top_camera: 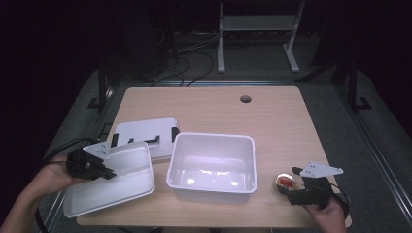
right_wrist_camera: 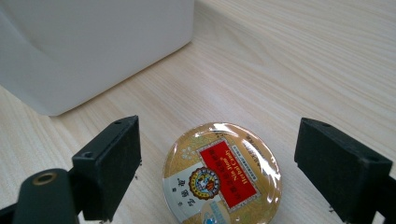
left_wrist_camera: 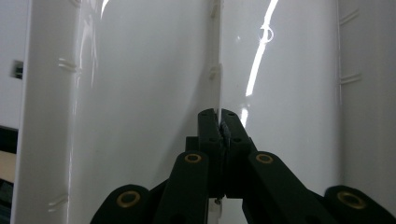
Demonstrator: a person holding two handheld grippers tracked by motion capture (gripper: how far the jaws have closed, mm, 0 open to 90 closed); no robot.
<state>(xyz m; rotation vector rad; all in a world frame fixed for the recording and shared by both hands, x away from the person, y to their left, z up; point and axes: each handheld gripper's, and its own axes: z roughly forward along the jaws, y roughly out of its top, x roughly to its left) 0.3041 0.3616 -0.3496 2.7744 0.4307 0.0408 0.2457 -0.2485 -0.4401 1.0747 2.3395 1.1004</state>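
High view: left gripper [top_camera: 108, 173] at near left, clamped on the divider wall of a white two-compartment tray [top_camera: 127, 182] that overhangs the near-left table [top_camera: 272, 121] edge. A white lid [top_camera: 145, 131] with black clips lies just behind the tray. Deep white tub [top_camera: 212, 165] at centre. Right gripper [top_camera: 295, 183] at near right, jaws wide, around a round gold tin [top_camera: 284, 183] just right of the tub.

Left gripper view: jaws narrow, pinching the tray's thin centre rib [left_wrist_camera: 215, 70].

Right gripper view: jaws wide apart, tin [right_wrist_camera: 222, 179] with red label flat on the table between them, touching neither; tub corner [right_wrist_camera: 93, 46] at far left.
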